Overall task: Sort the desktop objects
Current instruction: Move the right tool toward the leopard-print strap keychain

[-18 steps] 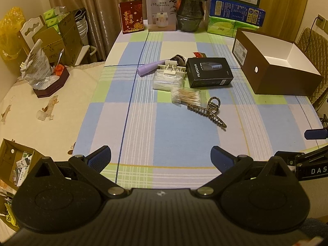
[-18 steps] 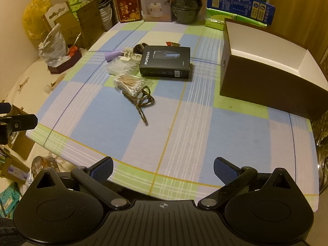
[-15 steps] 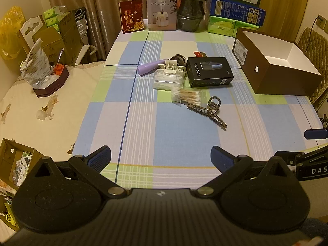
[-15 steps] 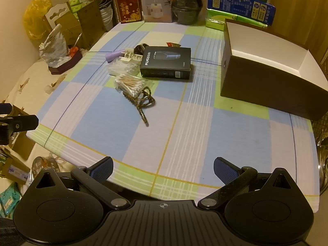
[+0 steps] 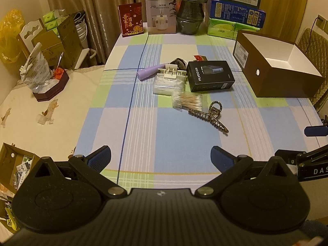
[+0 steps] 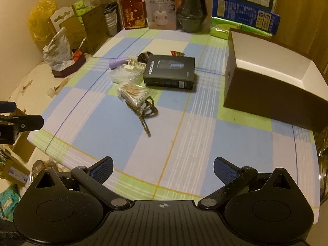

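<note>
On the checked tablecloth [image 5: 164,135] lies a cluster: a black FLYCO box [image 5: 210,78] [image 6: 169,71], a bag of cotton swabs [image 5: 187,100] [image 6: 134,92], a tortoiseshell hair claw [image 5: 211,116] [image 6: 143,110], a clear swab box [image 5: 169,82], a white comb-like piece [image 5: 173,72] and a purple tube [image 5: 149,72] [image 6: 116,62]. An open brown box with white inside [image 5: 274,65] [image 6: 272,82] stands at the right. My left gripper [image 5: 161,157] and right gripper [image 6: 163,168] are open and empty, over the near table edge.
Along the far edge stand a red card [image 5: 131,19], a humidifier box [image 5: 161,14], a dark jar [image 5: 191,8] and stacked blue and green boxes [image 5: 235,14]. A side table with a bag [image 5: 37,75] is at the left. A chair [image 5: 313,43] is behind the brown box.
The right gripper has moved slightly closer to the table, so the objects look a little larger. The left gripper has not visibly moved.
</note>
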`<state>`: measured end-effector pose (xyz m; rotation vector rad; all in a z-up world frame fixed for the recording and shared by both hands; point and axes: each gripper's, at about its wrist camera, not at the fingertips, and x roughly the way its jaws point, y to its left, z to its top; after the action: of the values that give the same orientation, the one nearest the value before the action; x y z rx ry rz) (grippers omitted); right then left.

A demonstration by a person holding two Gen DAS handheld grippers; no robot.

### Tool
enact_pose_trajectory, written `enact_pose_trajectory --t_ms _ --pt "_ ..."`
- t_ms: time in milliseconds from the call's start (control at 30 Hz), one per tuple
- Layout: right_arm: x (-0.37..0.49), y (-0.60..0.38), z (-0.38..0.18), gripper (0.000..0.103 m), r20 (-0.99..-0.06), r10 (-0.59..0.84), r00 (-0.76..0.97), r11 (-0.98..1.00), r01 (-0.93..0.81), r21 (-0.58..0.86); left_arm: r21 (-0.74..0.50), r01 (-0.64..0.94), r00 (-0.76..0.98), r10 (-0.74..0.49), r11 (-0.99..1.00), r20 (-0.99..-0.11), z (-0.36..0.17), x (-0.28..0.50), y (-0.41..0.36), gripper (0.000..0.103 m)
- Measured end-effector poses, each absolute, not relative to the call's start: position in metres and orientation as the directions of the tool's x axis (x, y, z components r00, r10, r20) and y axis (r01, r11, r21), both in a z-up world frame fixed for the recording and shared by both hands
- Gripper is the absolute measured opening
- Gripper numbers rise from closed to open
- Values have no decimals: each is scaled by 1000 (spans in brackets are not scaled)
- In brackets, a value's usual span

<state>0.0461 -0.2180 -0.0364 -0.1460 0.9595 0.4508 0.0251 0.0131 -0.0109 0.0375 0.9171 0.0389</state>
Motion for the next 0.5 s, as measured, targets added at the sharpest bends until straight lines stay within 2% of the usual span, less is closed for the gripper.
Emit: enact_pose_trajectory --t_ms 500 --pt "73 -208 -40 101 -773 358 524 886 -452 105 49 5 616 35 999 -787 -13 51 14 102"
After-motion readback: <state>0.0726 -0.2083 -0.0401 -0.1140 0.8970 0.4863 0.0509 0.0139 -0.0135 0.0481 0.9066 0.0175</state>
